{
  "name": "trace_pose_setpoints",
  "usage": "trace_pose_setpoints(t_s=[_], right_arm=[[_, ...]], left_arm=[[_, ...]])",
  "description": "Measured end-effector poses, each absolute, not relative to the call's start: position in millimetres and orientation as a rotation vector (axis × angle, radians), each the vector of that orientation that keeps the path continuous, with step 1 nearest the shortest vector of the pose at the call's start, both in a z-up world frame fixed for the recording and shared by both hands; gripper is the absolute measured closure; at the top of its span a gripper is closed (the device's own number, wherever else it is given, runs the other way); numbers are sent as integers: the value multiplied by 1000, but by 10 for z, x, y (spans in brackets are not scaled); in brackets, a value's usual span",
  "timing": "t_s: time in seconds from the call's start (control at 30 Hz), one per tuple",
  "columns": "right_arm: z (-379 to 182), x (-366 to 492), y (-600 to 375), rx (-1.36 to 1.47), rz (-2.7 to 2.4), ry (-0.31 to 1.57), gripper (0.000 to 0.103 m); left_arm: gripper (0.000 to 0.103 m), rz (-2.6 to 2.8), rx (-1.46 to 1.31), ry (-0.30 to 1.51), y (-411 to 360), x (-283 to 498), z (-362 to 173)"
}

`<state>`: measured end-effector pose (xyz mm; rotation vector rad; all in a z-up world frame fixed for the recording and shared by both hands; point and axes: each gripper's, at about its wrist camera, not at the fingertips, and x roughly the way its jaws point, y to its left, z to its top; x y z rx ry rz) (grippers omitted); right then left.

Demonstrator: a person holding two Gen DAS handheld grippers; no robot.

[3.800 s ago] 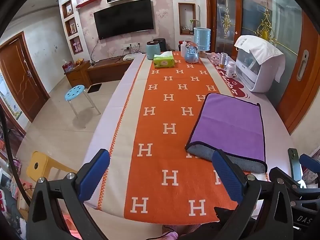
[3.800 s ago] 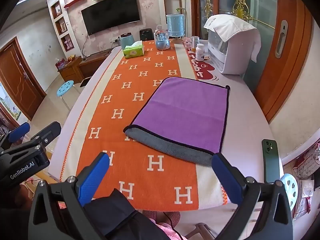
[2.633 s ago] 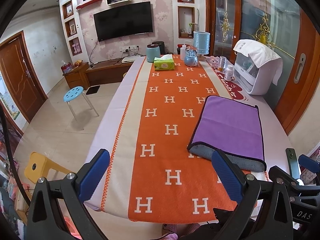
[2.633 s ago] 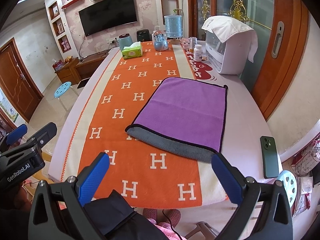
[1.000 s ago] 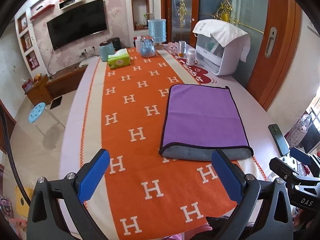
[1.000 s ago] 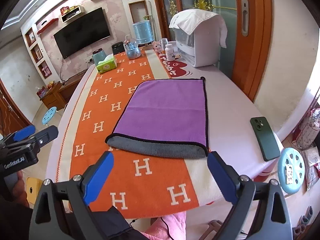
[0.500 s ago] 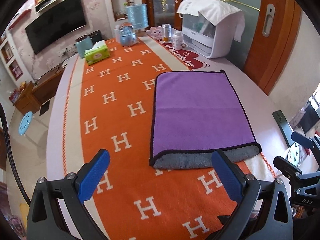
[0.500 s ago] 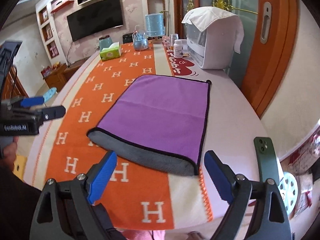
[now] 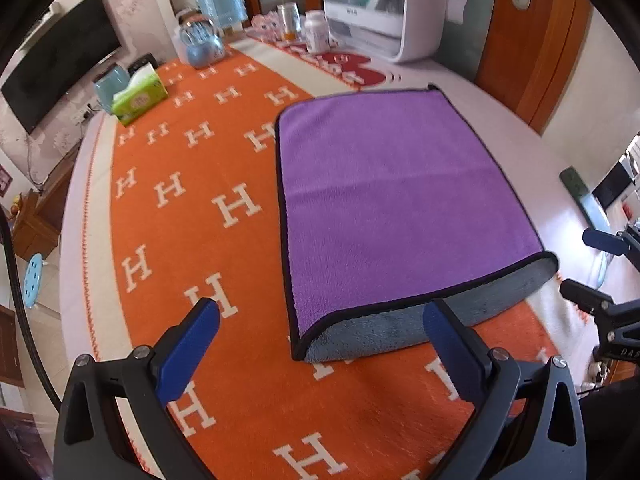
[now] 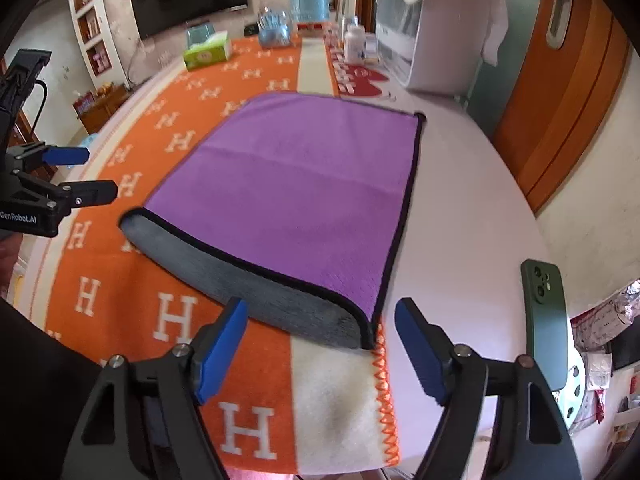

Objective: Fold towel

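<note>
Both grippers hang low over the near, rolled grey edge of the purple microfibre towel (image 9: 392,200), which lies folded flat on the orange H-pattern table runner (image 9: 168,200). The left gripper (image 9: 320,332) has its jaws spread wide at the towel's near left corner; the right gripper (image 10: 320,328), jaws also wide and empty, faces the near right corner. Only the right view shows the dark green phone (image 10: 544,320) right of the towel. Compared with a second ago, both grippers have come much closer to the towel.
</note>
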<state>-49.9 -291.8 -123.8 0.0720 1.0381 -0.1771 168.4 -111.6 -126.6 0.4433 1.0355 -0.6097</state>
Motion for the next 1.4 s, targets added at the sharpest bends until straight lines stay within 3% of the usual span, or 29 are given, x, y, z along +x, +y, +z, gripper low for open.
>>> trace_pose_setpoints(t_s=[0.23,0.53,0.7,0.9,1.03,1.1,1.4], right_arm=[[-1470,-429,-3048,96,-185,1108,38],[-1615,-375,-3169,116,-171,1152,58],[-1644,-342,-3191,118,-154,1164,69],[-1649,-361,-3171,117,-139,1167,76],[-1642,-383,-3183,119,-146,1166,81],[-1637,-396,-3183,118,-144,1164,83],[-1637,-413,-3184,118,-136,1171,91]], left_arm=[[2,-608,438,1129,-1208,1846,-1584],[5,-646,461,1192,-1305,1931,-1811],[17,-664,453,1221,-1316,1957,-1857],[39,-683,406,1280,-1272,1940,-1920],[47,-686,383,1303,-1215,1909,-1944],[57,-683,379,1311,-1178,1907,-1956],[79,-655,370,1327,-994,1928,-1983]])
